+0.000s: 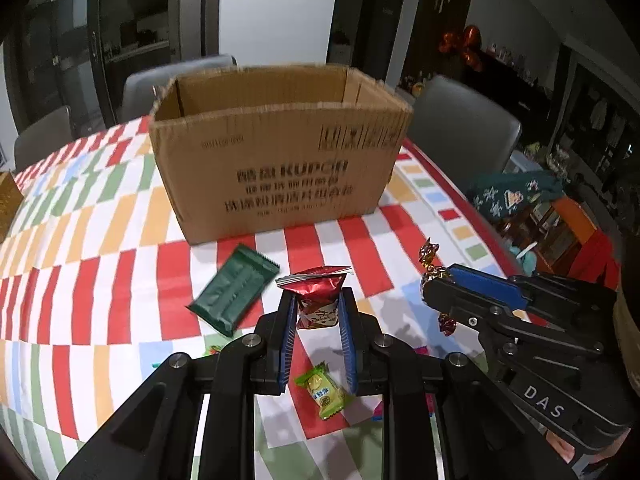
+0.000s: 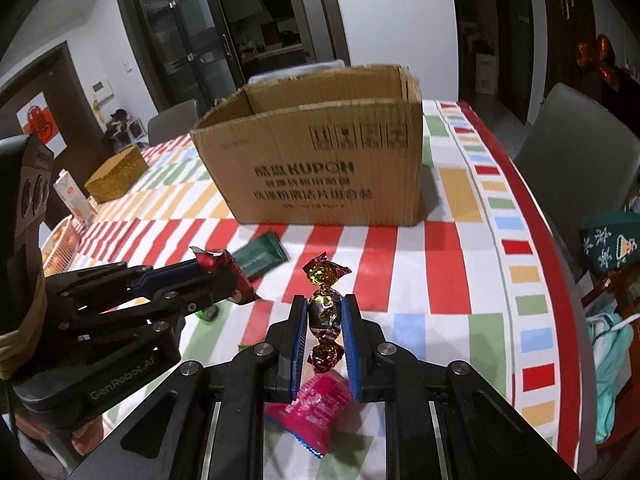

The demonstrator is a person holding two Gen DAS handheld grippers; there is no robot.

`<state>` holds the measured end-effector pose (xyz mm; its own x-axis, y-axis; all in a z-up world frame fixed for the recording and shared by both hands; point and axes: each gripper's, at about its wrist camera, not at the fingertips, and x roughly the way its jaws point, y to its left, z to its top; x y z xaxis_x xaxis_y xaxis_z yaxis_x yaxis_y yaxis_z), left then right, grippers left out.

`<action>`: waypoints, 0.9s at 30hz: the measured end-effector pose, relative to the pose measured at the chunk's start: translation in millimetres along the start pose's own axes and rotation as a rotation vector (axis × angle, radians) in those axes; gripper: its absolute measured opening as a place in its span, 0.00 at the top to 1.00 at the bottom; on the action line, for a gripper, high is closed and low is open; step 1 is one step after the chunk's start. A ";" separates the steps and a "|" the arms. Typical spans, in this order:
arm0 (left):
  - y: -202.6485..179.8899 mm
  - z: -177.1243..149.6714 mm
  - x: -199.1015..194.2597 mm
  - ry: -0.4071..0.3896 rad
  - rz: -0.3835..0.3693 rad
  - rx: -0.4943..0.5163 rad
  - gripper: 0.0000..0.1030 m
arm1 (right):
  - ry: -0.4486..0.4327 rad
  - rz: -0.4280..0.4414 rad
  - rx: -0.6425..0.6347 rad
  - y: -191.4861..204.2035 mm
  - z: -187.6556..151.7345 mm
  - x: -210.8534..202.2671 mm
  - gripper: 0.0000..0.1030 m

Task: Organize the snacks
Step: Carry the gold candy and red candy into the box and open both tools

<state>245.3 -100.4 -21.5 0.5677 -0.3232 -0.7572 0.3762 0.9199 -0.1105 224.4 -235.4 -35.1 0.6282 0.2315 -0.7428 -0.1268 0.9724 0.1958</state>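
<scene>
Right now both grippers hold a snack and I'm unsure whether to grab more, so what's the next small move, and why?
Probably carry both forward over the open cardboard box and release there. The left gripper is shut on the red packet, the right gripper on the foil-wrapped candy; both are full, clear of the table, and the box stands just ahead.

Around the worktop: chairs, a basket and dark glass doors

The worktop wears a checked cloth (image 2: pixel 448 248) in red, orange, green and blue. Grey chairs (image 1: pixel 464 128) stand along its far and right sides. A woven basket (image 2: pixel 116 174) and an orange-and-white carton (image 2: pixel 72 194) sit at the left end. Glass doors (image 2: pixel 188 32) lie behind, and orange balloons (image 1: pixel 464 46) hang on the right.
</scene>
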 end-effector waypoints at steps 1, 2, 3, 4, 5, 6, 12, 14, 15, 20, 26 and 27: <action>-0.1 2.3 -4.1 -0.011 0.000 0.000 0.79 | -0.010 0.003 -0.001 0.8 2.5 -3.4 0.82; -0.2 4.3 -6.6 -0.018 -0.001 0.000 0.79 | -0.017 0.004 -0.001 1.6 3.9 -6.0 0.82; 0.1 7.1 -10.6 -0.030 -0.002 -0.002 0.79 | -0.023 0.005 -0.003 2.4 5.9 -8.1 0.82; 0.4 9.2 -13.6 -0.038 -0.003 -0.002 0.79 | -0.032 0.006 -0.005 3.3 8.3 -10.7 0.82; 0.8 12.2 -17.3 -0.048 -0.004 -0.002 0.79 | -0.042 0.006 -0.006 4.3 11.3 -13.8 0.82; 1.2 15.5 -20.9 -0.060 -0.005 -0.001 0.79 | -0.050 0.007 -0.008 5.2 13.9 -16.0 0.82; 5.8 35.3 -38.4 -0.124 0.004 0.003 0.79 | -0.111 0.008 -0.011 8.6 35.3 -29.8 0.82; 7.1 42.8 -42.6 -0.144 0.010 0.010 0.79 | -0.134 0.009 -0.012 10.0 44.8 -33.9 0.82; 7.7 45.2 -44.1 -0.151 0.013 0.010 0.79 | -0.142 0.009 -0.012 10.6 47.3 -34.9 0.82; 11.9 63.9 -52.1 -0.191 0.027 0.010 0.79 | -0.182 0.009 -0.016 14.6 69.8 -39.2 0.82; 20.9 92.4 -60.5 -0.241 0.049 0.012 0.79 | -0.212 0.014 -0.023 18.2 99.3 -37.7 0.82; 22.3 95.8 -61.6 -0.247 0.051 0.011 0.79 | -0.216 0.015 -0.021 18.2 105.0 -37.2 0.82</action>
<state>288.9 -81.2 84.4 0.7476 -0.3221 -0.5808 0.3497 0.9344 -0.0680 279.3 -229.4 63.3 0.7757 0.2368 -0.5850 -0.1522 0.9698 0.1908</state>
